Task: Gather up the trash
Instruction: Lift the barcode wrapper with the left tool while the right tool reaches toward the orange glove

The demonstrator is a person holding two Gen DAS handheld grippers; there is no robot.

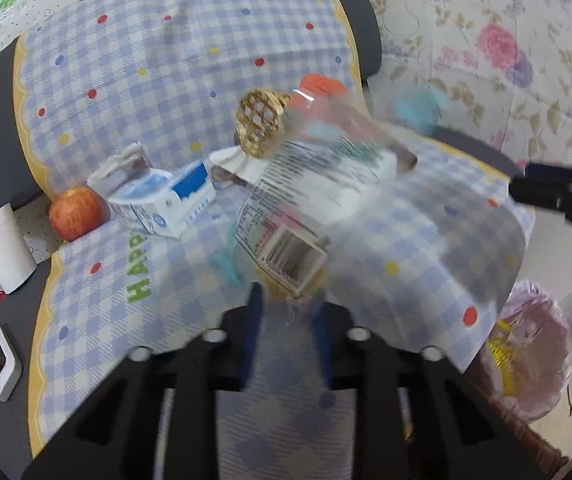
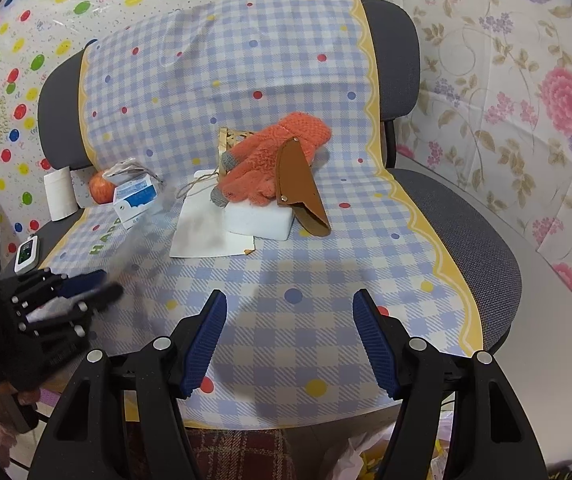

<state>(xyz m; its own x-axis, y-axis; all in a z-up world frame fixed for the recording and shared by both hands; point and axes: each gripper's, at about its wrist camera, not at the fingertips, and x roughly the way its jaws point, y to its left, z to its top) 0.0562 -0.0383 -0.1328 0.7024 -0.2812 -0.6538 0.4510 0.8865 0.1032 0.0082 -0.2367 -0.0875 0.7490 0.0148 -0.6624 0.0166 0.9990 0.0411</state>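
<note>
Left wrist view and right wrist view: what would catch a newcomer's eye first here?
In the left wrist view, a blurred clear plastic wrapper with a barcode fills the centre, pinched in the left tool. In the right wrist view, a fuzzy orange knitted glove lies mid-seat on a white foam block, on the blue checked cloth.

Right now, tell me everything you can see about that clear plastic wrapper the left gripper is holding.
The clear plastic wrapper is thin, see-through film, blurred in the left wrist view. It carries printed black text, a nutrition-style table, a barcode panel and a teal edge. It is pinched at its lower end in the left gripper, raised in front of the checked cloth on the chair. The orange glove shows through it. Whether it touches anything else cannot be told.
</note>
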